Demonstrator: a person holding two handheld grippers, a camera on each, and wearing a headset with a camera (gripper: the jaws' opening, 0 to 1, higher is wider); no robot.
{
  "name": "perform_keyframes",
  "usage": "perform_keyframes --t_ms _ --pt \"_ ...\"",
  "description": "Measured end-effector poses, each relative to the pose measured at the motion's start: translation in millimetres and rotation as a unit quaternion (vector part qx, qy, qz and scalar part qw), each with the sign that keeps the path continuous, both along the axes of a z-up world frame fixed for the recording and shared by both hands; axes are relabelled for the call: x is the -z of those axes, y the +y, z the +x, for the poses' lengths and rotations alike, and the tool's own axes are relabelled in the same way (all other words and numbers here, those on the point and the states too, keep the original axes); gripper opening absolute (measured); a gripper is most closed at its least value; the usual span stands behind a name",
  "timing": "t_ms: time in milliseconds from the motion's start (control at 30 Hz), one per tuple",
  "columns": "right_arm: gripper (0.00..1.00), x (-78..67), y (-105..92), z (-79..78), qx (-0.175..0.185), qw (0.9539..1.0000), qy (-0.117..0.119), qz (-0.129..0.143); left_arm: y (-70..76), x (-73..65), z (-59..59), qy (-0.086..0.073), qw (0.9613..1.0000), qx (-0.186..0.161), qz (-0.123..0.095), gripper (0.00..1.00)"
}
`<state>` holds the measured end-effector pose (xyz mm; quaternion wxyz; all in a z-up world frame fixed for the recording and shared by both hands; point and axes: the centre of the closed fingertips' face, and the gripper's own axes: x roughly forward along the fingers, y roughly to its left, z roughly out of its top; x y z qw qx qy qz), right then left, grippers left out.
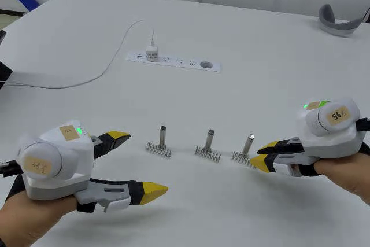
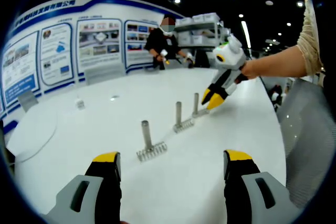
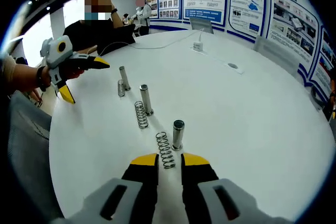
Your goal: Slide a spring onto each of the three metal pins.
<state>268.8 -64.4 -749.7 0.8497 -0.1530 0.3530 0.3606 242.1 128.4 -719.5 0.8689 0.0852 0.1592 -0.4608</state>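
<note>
Held left gripper [image 2: 172,157] wide apart, empty; right gripper [image 3: 169,159] narrowly parted at the end spring [image 3: 164,148] beside its pin [image 3: 178,135]. Risked flicking it away with an off-centre pinch.

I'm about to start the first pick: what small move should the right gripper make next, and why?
Probably ease the right gripper forward a little and close on the nearest spring. Its jaws stand slightly apart with that spring's near end at their tips, and the spring lies flat on the table beside its bare pin.

Open table [image 1: 243,44] around three upright pins [image 1: 210,140], a spring [image 1: 207,154] lying beside each, power strip [image 1: 173,61] well behind
</note>
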Motion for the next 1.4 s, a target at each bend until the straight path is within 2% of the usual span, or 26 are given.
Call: perform_keyframes --t_ms 500,1400 --pt "0.15 9.8 1.7 -3.3 -0.048 0.9982 0.011 -0.033 0.7 3.3 0.4 0.002 1.0 -0.001 0.001 0.81" --pt "0.12 19.9 1.6 -4.4 -0.066 0.9961 0.04 -0.043 2.4 5.4 -0.8 0.003 1.0 -0.007 -0.003 0.81"
